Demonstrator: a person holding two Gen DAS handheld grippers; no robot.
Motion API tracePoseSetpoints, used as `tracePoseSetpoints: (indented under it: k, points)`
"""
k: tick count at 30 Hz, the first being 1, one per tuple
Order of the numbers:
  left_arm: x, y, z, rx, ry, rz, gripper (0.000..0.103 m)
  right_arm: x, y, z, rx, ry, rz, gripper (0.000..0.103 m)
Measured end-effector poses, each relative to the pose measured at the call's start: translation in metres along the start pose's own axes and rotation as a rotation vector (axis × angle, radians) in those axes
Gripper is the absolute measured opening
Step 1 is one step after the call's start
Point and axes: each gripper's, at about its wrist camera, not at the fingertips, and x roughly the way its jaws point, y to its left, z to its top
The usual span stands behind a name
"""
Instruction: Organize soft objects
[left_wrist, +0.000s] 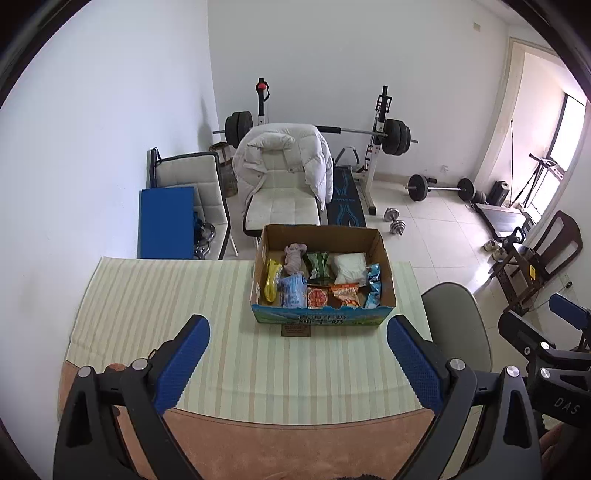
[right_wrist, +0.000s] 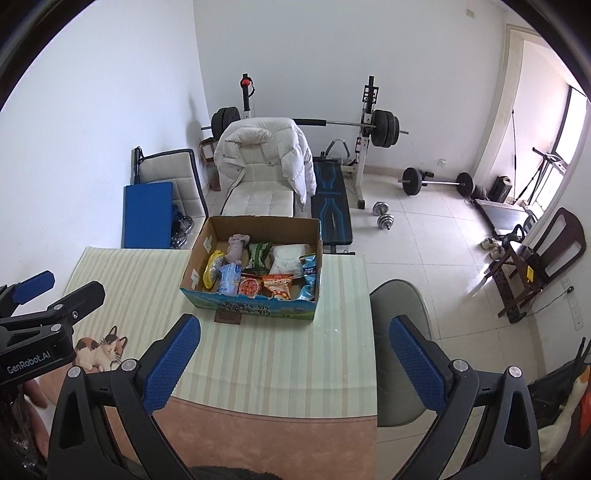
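A cardboard box (left_wrist: 384, 266) stands open at the far edge of the worktop (left_wrist: 147, 314), on a pale striped cloth (left_wrist: 240, 369), toward the right half. Inside lie soft things packed close: a yellow bundle (left_wrist: 272, 280) against the left wall, a pinkish-grey cloth (left_wrist: 294, 258) beside it, a green packet (left_wrist: 317, 264), a white pouch (left_wrist: 349, 267), a blue-patterned packet (left_wrist: 291, 291), a red snack bag (left_wrist: 317, 297), an orange snack bag (left_wrist: 346, 293) and a blue packet (left_wrist: 373, 286) at the right wall.

Both tongs hang above the near edge, well apart from the box. The left tongs (left_wrist: 299, 365) are spread wide and hold nothing; the right tongs (right_wrist: 291, 363) are likewise wide and bare. A small dark card (right_wrist: 229, 316) lies just in front of the box. A cat sticker (right_wrist: 101, 350) shows near the worktop's left edge.
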Motion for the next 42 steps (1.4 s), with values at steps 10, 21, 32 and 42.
tracePoseSetpoints:
  k: [10,21,32,42]
  points:
    - [0.0,0.008,0.001,-0.032,-0.025,0.022,0.103,0.003,-0.003,0.009,0.012,-0.034,-0.053,0.103]
    - [0.0,0.005,-0.003,-0.016,-0.018,0.031,0.103,0.0,-0.001,0.009,0.0,-0.042,-0.064,0.103]
    - [-0.002,0.006,-0.006,-0.002,-0.022,0.021,0.103,-0.006,-0.003,0.015,-0.006,-0.056,-0.064,0.103]
    - [-0.01,0.005,-0.004,0.006,-0.027,0.017,0.103,-0.014,-0.008,0.018,-0.003,-0.071,-0.058,0.103]
